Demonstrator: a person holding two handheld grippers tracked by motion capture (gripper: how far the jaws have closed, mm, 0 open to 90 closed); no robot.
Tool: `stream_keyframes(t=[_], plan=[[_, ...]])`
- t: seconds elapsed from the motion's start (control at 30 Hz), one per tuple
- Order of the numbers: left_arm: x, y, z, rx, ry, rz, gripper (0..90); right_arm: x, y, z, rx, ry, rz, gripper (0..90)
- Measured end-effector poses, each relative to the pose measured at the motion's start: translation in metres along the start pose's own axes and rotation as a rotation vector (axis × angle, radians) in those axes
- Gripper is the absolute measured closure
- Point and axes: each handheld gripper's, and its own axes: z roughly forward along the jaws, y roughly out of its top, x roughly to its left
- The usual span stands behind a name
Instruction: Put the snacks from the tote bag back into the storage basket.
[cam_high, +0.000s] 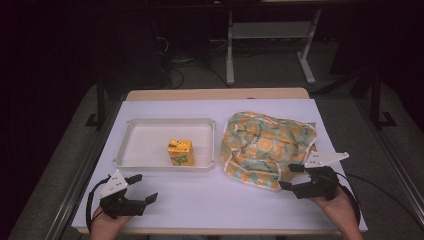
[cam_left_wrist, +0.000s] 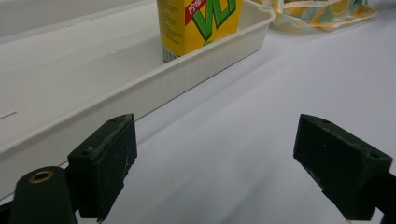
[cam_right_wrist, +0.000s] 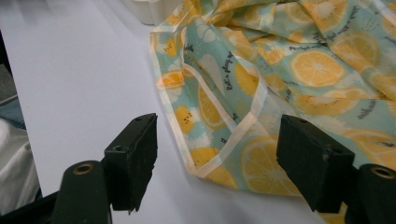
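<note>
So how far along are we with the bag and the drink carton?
Done: the carton stands in the white tray. In hand: the right hand-held gripper sits at the near edge of the fruit-print bag, jaws open around its hem and not yet closed on it. The left hand-held gripper is open over bare table, near the tray. Left: gripping the bag; what follows isn't clear yet.

Right gripper (cam_right_wrist: 217, 154) sits with jaws apart over the lemon-print bag's (cam_right_wrist: 299, 70) pale-trimmed edge, nothing pinched.
</note>
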Motion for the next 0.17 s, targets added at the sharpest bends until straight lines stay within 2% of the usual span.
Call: stream_keyframes(t=[0.17], plan=[[0.0005, -0.0002, -0.0001, -0.003, 0.002, -0.005, 13.2, 0.0048, -0.0004, 0.0083, 0.001, 0.012, -0.001, 28.5]])
